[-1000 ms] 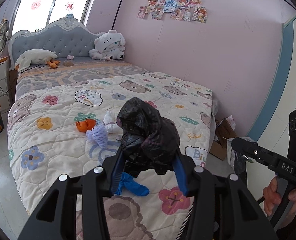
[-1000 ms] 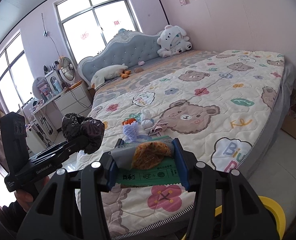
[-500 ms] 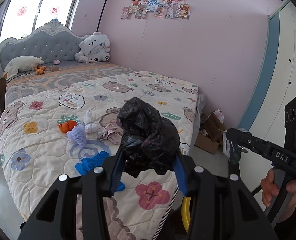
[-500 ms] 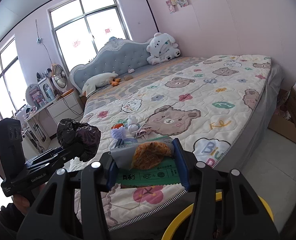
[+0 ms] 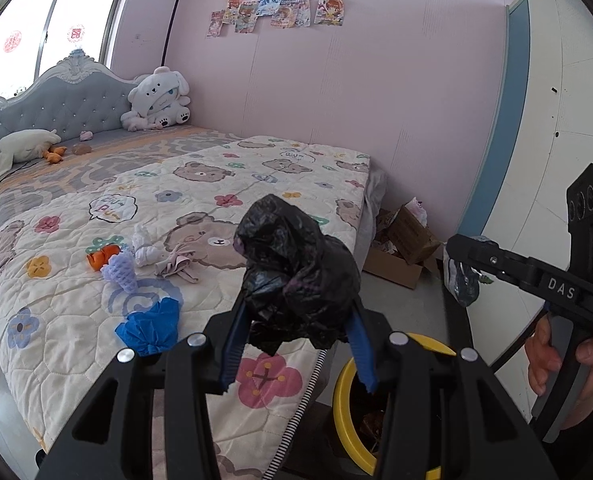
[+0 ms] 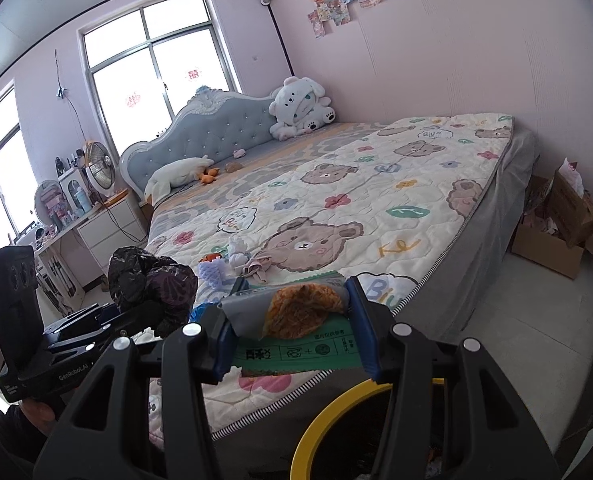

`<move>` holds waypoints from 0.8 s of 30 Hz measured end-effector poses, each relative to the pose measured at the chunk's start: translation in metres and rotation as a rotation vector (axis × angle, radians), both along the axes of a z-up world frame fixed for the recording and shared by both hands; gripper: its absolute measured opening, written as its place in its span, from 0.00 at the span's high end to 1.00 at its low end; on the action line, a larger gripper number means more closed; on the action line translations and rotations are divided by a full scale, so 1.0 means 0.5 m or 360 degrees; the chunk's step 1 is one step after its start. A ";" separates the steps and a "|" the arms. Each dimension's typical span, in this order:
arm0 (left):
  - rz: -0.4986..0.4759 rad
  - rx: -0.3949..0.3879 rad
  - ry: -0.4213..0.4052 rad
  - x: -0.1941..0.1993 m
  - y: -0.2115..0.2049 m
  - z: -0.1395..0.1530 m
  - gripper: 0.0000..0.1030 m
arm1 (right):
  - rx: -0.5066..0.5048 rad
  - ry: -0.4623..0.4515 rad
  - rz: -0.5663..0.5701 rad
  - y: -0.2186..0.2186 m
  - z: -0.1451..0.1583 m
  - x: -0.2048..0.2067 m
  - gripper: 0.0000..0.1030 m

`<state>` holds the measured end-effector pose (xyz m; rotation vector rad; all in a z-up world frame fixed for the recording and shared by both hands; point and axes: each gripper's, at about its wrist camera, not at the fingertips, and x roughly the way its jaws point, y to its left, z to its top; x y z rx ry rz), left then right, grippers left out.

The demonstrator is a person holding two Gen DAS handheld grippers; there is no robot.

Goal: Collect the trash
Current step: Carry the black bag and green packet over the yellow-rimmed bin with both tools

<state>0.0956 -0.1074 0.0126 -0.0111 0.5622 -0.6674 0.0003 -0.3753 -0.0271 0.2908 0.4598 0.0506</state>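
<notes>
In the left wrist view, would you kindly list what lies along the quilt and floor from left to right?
Orange scrap → purple knitted piece → blue crumpled piece → black bag in the left gripper → yellow-rimmed bin → cardboard box → right gripper.

Bedroom: bed [image 6: 376,184] w/ plush toy [image 6: 300,108], posters [image 5: 280,0].

Black crumpled bag [image 5: 296,276]; green-and-orange wrapper [image 6: 296,328]; yellow-rimmed bin [image 5: 346,404] lower right; bear-and-flower quilt [image 5: 200,200]; pink wall [image 5: 376,92].
</notes>
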 end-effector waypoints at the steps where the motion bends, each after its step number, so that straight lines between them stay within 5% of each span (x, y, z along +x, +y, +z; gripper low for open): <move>1: -0.0009 0.0005 0.0001 -0.005 -0.005 -0.001 0.58 | -0.0001 0.0003 -0.0010 -0.004 -0.001 -0.006 0.54; 24: -0.0302 0.0182 0.0345 -0.047 -0.135 -0.108 0.58 | 0.0063 0.0113 -0.0183 -0.089 -0.043 -0.096 0.54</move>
